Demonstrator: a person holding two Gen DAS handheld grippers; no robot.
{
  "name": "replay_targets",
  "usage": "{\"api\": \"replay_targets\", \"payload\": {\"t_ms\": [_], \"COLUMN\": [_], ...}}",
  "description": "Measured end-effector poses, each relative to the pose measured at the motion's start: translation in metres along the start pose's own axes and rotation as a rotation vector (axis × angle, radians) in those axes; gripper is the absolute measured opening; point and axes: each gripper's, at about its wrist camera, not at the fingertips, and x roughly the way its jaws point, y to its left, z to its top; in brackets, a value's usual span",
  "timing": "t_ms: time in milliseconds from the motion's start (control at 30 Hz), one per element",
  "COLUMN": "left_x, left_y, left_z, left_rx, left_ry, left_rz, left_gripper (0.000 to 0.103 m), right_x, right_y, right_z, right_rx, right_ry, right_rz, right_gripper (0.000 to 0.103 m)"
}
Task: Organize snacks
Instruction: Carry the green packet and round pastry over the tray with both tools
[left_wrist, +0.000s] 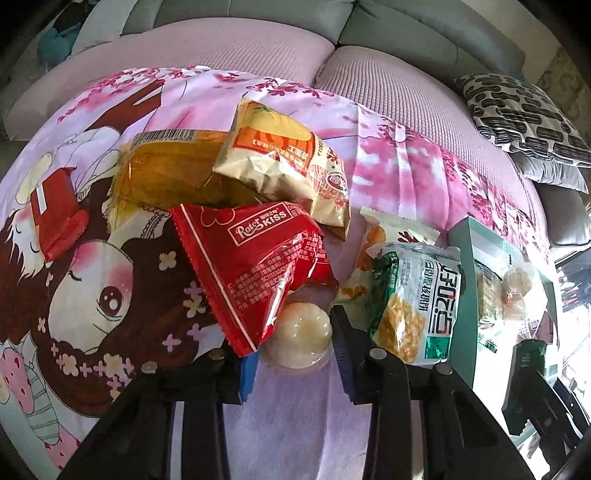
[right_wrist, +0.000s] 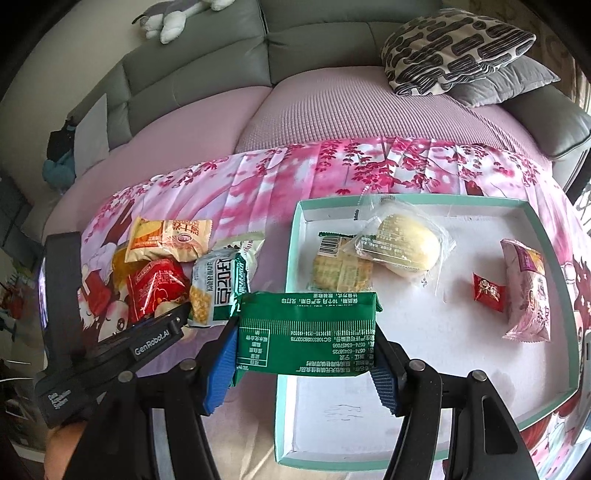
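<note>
The right gripper (right_wrist: 306, 354) pinches the flat dark-green foil snack packet (right_wrist: 308, 332) across its width, above the near-left edge of the shallow white, teal-rimmed cardboard tray (right_wrist: 413, 332), probably for release inside. The left gripper (left_wrist: 291, 354), fingers spread, straddles the pale round wrapped pastry (left_wrist: 301, 341) beside the unsorted pile.

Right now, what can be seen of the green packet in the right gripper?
The green packet is a flat, glossy foil-like wrapper, dark green with white printed text, its printed back facing the camera. It lies crosswise in the right gripper, whose blue-padded fingers press its two ends. It hangs above the near left edge of the teal-rimmed tray, clear of the snacks inside.
</note>
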Motion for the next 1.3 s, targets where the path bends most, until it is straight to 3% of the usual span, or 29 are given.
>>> {"api": "replay_targets", "payload": {"t_ms": [300, 600, 967, 1100, 1300], "left_x": [-0.001, -0.016, -0.069, -0.088, -0.100], "left_y": [-0.002, 0.005, 0.008, -0.004, -0.022], "left_z": [-0.001, -0.014, -0.014, -0.011, -0.014], "left_rx": [0.030, 0.032, 0.048, 0.080, 0.132], "left_ry": [0.007, 0.029, -0.081, -0.144, -0.177], "left_rz": [0.014, -0.024, -0.064, -0.075, -0.108], "left_gripper": [0.037, 0.036, 0.036, 0.036, 0.036], "right_x": [0.000, -0.004, -0.016, -0.024, -0.028], "right_y": [-0.001, -0.005, -0.005, -0.006, -0.014], "right_z": [0.000, 0.000, 0.001, 0.003, 0.003], "right_rx": [0.018, 0.035, 0.031, 0.033, 0.052], "right_ry": [0.000, -0.014, -0.042, -0.063, -0.074], "right_rz": [-0.009, -0.021, -0.018, -0.014, -0.018], "right_gripper": [0.067, 0.067, 0.067, 0.067, 0.067]}}
